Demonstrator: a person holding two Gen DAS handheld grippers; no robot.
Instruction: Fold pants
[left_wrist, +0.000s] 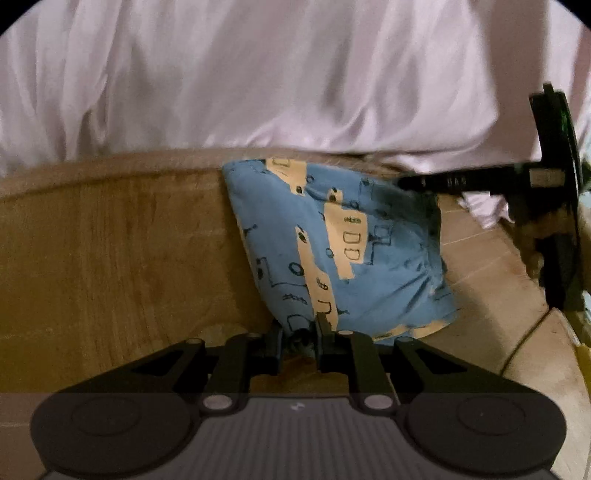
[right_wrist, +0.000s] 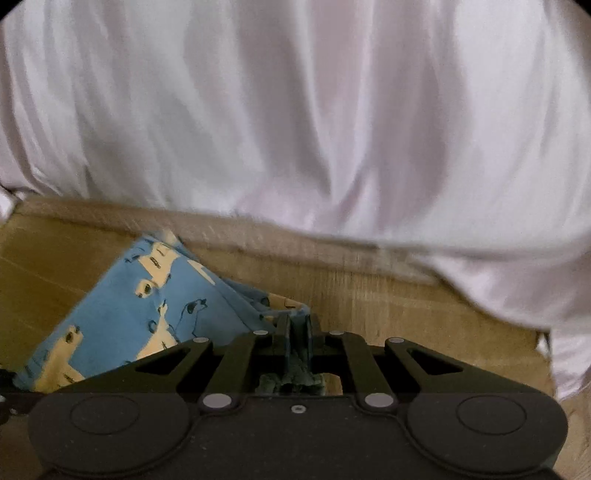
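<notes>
Left wrist view: left gripper (left_wrist: 299, 332) and right gripper (right_wrist: 295, 332) each pinch the blue cotton pants with cream vehicle prints (left_wrist: 332, 236) (jaws narrow on cloth). Judging by the compact bundle above the wooden table (left_wrist: 110, 240), folding seems well along; laying flat remains.

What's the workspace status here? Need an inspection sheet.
Surface: wooden table, bare where visible.
Job's things: blue printed pants, held up off the table by two corners.
Clutter: nothing seen.
Grippers: left hand-held gripper shut on pants; right hand-held gripper shut on pants.
Cables: thin cable on the floor.
Surroundings: person's white garment close behind the table; tiled floor.
</notes>
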